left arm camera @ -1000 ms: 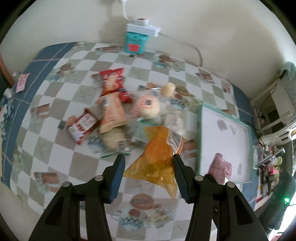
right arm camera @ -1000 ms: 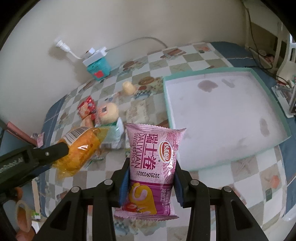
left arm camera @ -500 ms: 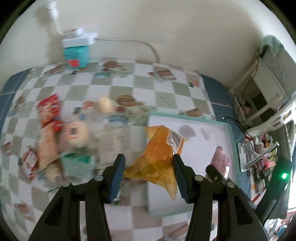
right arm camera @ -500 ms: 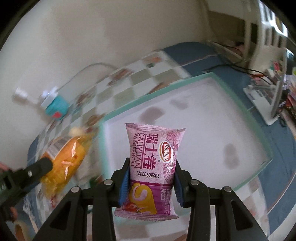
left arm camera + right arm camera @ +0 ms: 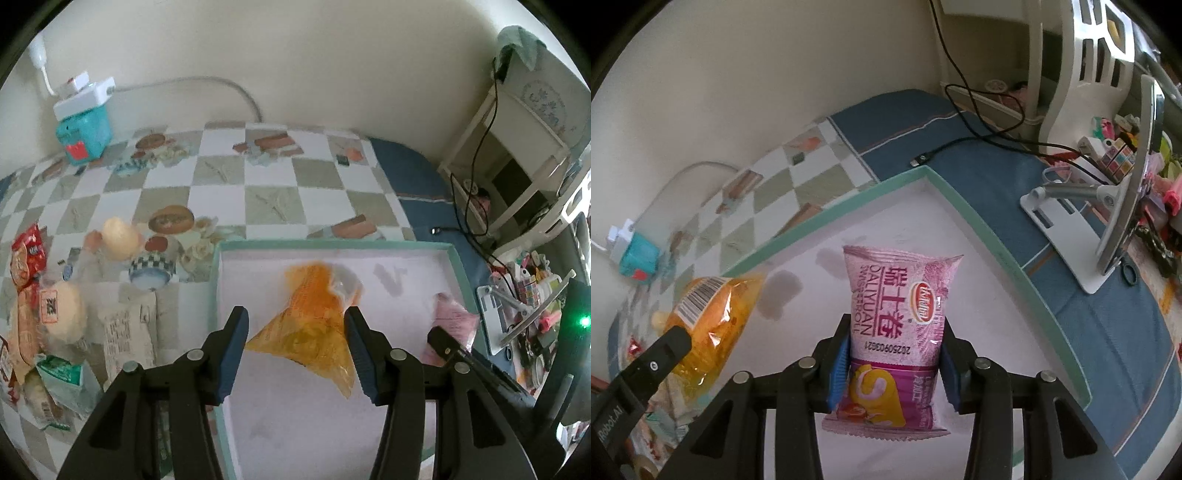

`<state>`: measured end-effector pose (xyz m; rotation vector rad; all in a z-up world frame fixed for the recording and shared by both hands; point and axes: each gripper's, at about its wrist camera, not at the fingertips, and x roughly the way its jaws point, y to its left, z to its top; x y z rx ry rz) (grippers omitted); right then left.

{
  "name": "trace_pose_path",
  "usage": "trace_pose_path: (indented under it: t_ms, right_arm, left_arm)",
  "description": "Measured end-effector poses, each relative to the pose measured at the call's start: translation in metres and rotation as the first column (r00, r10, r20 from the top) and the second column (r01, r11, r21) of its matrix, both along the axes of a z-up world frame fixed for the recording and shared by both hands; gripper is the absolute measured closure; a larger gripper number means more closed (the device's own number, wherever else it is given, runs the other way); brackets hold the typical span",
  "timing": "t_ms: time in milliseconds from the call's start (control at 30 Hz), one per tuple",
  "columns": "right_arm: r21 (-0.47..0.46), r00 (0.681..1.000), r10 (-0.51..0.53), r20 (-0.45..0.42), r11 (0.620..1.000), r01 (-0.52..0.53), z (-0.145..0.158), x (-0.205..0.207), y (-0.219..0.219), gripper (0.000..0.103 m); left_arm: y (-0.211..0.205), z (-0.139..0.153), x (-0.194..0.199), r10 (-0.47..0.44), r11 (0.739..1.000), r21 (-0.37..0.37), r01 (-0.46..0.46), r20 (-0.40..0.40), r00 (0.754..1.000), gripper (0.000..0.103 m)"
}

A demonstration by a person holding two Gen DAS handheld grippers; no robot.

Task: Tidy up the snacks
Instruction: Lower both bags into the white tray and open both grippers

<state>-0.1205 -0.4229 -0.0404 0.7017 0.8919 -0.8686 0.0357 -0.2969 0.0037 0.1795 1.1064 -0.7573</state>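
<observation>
My left gripper [image 5: 295, 339] hangs over a white tray with a teal rim [image 5: 218, 295], shut on an orange snack bag [image 5: 314, 317]. The bag looks blurred and its upper end leans away. In the right wrist view that orange bag [image 5: 709, 314] shows its barcode, with a left finger [image 5: 665, 350] in front of it. My right gripper [image 5: 894, 354] is over the tray's [image 5: 849, 210] far right part. Its jaws are opening, and the pink swiss-roll packet [image 5: 897, 314] still stands upright between the pads, touching both. The pink packet [image 5: 450, 317] also shows in the left wrist view.
Several loose snacks lie left of the tray on the checkered cloth: red packets [image 5: 26, 254], a wrapped bun [image 5: 62, 310], a green packet [image 5: 62, 376]. A teal box with a plug [image 5: 85, 136] stands by the wall. A white stand [image 5: 1071, 214] and a cable [image 5: 923, 158] sit right of the tray.
Both grippers have carried their packets rightward from the snack pile to over the tray and lower. The orange bag has flopped so its barcode faces away. The right jaws stand slightly wider.
</observation>
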Motion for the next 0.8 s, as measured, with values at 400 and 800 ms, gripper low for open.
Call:
trace_pose_path:
  t_ms: [400,800]
  right_arm:
    - [-0.052,0.999,0.018,-0.036,0.998,-0.020,0.025,0.001,0.014,0.029]
    - [-0.078,0.996,0.089,-0.016,0.993,-0.090,0.070,0.006,0.079,0.017]
  left_arm:
    - [0.044,0.016,0.021,0.118,0.991,0.075,-0.113,-0.077,0.990,0.018]
    - [0.129,0.042,0.023,0.278,0.951,0.146,-0.273,-0.013,0.961,0.009]
